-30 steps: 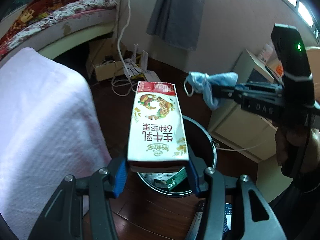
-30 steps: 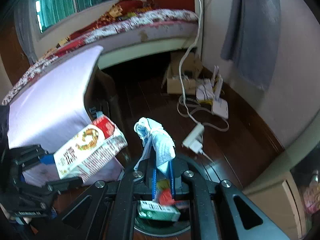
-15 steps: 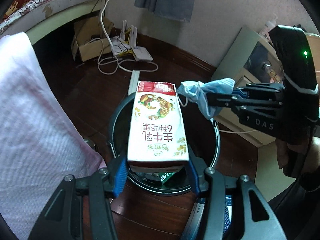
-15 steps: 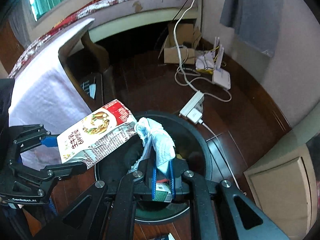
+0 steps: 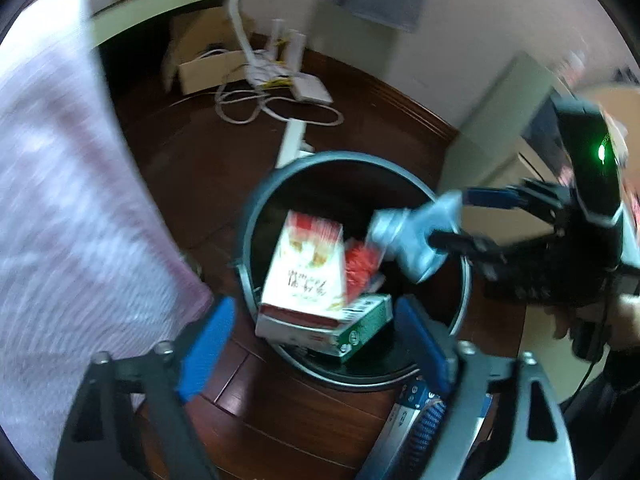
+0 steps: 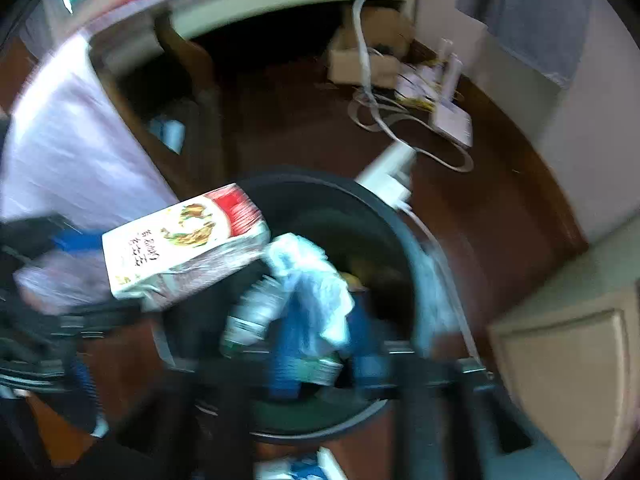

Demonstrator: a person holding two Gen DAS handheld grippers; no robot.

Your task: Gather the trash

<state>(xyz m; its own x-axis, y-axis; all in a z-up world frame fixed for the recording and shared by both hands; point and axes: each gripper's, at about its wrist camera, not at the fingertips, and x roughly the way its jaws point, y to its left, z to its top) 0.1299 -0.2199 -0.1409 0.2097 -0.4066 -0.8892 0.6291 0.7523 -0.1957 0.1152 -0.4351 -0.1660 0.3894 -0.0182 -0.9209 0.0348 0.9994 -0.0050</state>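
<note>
A white and red milk carton [image 5: 306, 268] is falling free into the round dark trash bin [image 5: 256, 216], above a green box [image 5: 360, 328] inside it. The carton also shows in the right wrist view [image 6: 184, 248], over the bin's rim [image 6: 404, 236]. My left gripper [image 5: 316, 340] is open and empty, its blue pads spread wide above the bin's near edge. My right gripper [image 5: 460, 220] reaches over the bin from the right with its jaws parted, and the crumpled blue face mask [image 5: 416, 236] hangs at its fingertips. The mask [image 6: 316, 284] is blurred in the right wrist view.
A pink-covered table [image 5: 68, 208] stands left of the bin. White cables, a power strip [image 5: 292, 144] and a cardboard box [image 5: 204, 68] lie on the dark wood floor behind it. A pale cabinet [image 5: 496, 136] stands at the right.
My left gripper has opened and let go of the milk carton, which drops into the bin. My right gripper's jaws have parted around the mask. Both views tilt down over the bin.
</note>
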